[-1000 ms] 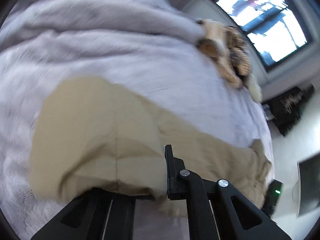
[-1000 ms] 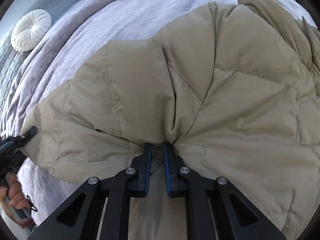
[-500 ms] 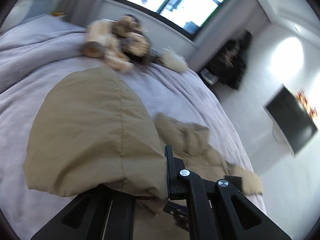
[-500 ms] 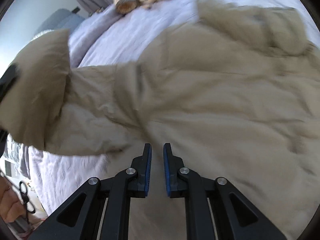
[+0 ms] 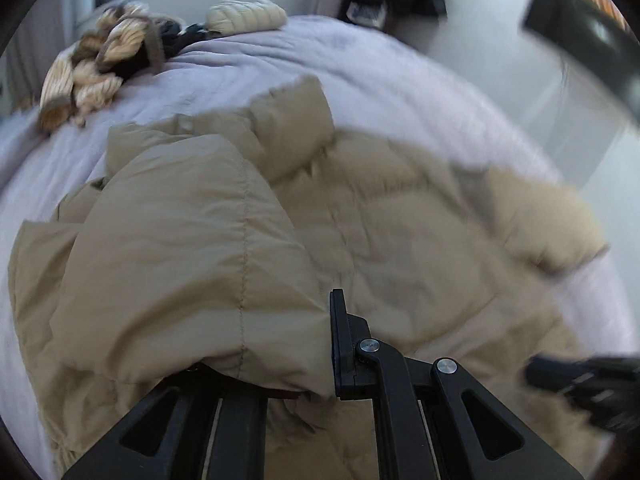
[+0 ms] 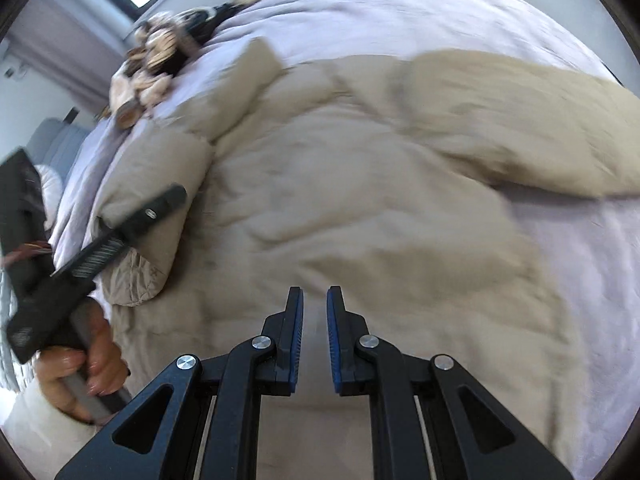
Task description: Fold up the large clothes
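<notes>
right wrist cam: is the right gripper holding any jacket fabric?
No. The right gripper has a bare gap between its blue pads, and the tan puffer jacket lies on the bed below it.

You will find no legible text, brand, number or sign in either wrist view. The only candidate is a pale marking on the lower body of the left hand-held gripper (image 6: 24, 336) seen from the right wrist view, and it is too blurred to read. The ribbed pale strip further up that same tool is a pattern of fine lines, not lettering, and the beige padded jacket (image 5: 400, 240) shows no readable label.
</notes>
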Tool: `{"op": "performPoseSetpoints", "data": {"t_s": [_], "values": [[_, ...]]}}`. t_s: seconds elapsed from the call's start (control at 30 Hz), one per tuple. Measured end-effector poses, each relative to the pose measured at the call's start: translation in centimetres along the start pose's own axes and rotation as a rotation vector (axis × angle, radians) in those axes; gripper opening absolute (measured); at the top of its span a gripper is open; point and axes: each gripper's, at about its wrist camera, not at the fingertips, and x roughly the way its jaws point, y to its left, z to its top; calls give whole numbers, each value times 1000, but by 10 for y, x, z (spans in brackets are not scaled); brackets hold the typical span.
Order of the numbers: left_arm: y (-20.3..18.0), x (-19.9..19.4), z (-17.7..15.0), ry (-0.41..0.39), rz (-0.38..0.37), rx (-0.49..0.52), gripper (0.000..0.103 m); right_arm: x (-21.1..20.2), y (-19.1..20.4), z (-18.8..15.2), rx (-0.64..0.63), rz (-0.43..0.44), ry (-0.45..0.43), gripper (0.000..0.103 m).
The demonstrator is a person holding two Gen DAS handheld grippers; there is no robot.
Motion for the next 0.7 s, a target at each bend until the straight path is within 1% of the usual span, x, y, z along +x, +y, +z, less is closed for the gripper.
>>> {"op": "performPoseSetpoints", "data": {"t_s": [0.07, 0.13, 0.17, 0.2, 0.23, 0.27, 0.33, 0.43, 0.5, 0.53, 0.57, 0.6, 0.63, 0.67, 0.7], "values": [[-15, 8, -5, 16, 58, 62, 10, -2, -17, -3, 31, -4, 2, 12], [-26, 11, -8, 29, 96, 101, 11, -3, -27, -6, 52, -1, 1, 13], [-29, 10, -10, 30, 110, 117, 24, -1, -29, -4, 59, 2, 2, 15], [-33, 8, -11, 31, 99, 128, 36, -1, -32, -4, 69, 5, 1, 15], [-32, 8, -10, 28, 94, 131, 65, 1, -35, -4, 77, 9, 0, 15], [-33, 6, -9, 9, 95, 134, 78, -1, -43, -6, 84, 14, -1, 15], [-35, -1, -9, -19, 90, 158, 78, -1, -45, -5, 92, 18, -1, 15], [-33, -9, -11, 2, 53, 170, 78, 1, -43, -4, 91, 14, 2, 15], [-25, -23, -15, -19, 47, 168, 78, 1, -38, -3, 88, 14, 13, 15], [-19, -34, -19, -38, 52, 158, 78, 1, -34, -3, 76, 13, 15, 21], [-5, -44, -22, -58, 62, 133, 78, 1, -27, -2, 57, 9, 13, 29], [6, -51, -27, -66, 71, 107, 78, 0, -16, 0, 25, 0, 6, 58], [24, -61, -37, -65, 86, 60, 78, -2, -6, 1, -9, -7, -7, 81], [39, -65, -43, -60, 101, 25, 78, -5, 12, 3, -67, 0, -35, 83], [53, -71, -53, -50, 128, -8, 78, -6, 30, 4, -127, 4, -52, 83]]}}
